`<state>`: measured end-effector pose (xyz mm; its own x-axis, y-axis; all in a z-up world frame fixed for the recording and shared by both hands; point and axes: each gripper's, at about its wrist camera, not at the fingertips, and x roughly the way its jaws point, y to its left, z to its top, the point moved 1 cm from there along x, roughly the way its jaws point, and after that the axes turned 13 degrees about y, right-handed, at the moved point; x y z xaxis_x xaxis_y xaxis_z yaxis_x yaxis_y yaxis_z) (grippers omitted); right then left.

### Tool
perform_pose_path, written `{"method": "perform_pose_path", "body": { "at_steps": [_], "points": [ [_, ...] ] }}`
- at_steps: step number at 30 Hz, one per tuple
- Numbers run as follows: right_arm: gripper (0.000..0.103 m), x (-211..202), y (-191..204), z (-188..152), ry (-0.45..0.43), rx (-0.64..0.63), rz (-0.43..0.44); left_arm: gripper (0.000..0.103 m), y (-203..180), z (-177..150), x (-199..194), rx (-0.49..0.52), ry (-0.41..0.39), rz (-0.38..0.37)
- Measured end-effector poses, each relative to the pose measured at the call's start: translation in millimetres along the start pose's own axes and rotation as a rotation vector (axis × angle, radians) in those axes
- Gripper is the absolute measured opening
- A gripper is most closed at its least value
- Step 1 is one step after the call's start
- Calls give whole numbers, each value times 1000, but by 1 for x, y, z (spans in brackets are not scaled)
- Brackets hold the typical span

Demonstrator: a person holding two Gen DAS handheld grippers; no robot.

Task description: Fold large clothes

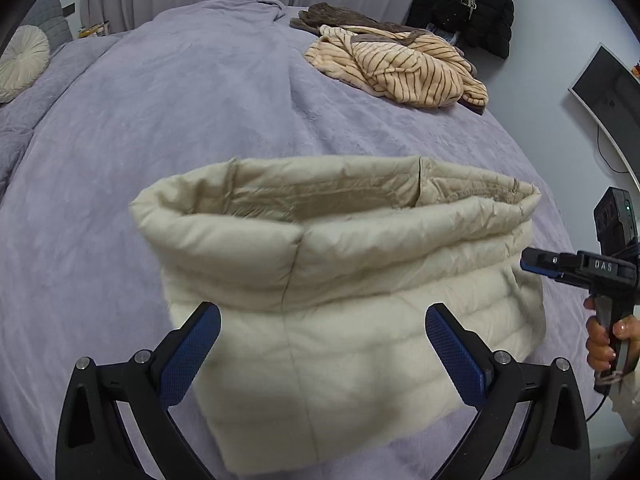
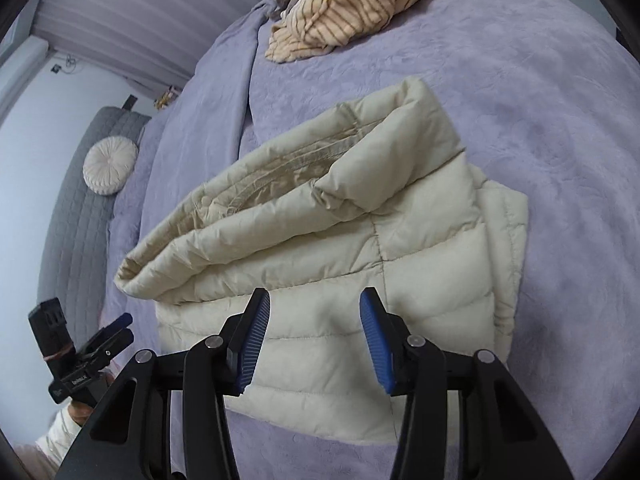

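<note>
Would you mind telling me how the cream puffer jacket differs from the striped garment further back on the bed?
The cream puffer jacket is plain and quilted; the striped garment is tan with dark stripes. The jacket lies folded into a compact block, while the striped one sits in a crumpled heap. The jacket is close to both grippers; the striped one lies beyond it. Both rest on the lavender bedspread.

"DAS" in pale letters on the black body of the right tool (image 1: 538, 266).

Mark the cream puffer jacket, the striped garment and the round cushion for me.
cream puffer jacket (image 1: 352, 344): left wrist view, quilted body panel.
striped garment (image 1: 404, 68): left wrist view, middle of the crumpled pile.
round cushion (image 2: 110, 165): right wrist view, pleated centre.
</note>
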<state>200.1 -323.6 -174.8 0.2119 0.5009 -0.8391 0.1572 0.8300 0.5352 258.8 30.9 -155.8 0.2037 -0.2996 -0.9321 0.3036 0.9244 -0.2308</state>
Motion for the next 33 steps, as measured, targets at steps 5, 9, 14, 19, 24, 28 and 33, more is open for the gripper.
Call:
{"method": "perform_pose_path", "body": {
  "at_steps": [5, 9, 14, 19, 24, 28, 33],
  "points": [
    [51, 18, 11, 30, -37, -52, -81, 103, 11, 52, 21, -92, -89, 81],
    [51, 25, -11, 55, -83, 23, -111, 103, 43, 70, 57, -176, -34, 158],
    [45, 46, -56, 63, -75, 172, -83, 103, 72, 53, 98, -240, 26, 187],
    [45, 69, -71, 59, -53, 144, -58, 103, 73, 39, 120, -217, 3, 193],
    [45, 80, -77, 61, -54, 142, -43, 103, 78, 39, 127, -225, 7, 177],
    [45, 82, -79, 58, -68, 129, -27, 103, 80, 39, 129, -228, 10, 163],
    [45, 84, -77, 58, -75, 116, -44, 103, 80, 39, 131, -226, 9, 168]
  ]
}}
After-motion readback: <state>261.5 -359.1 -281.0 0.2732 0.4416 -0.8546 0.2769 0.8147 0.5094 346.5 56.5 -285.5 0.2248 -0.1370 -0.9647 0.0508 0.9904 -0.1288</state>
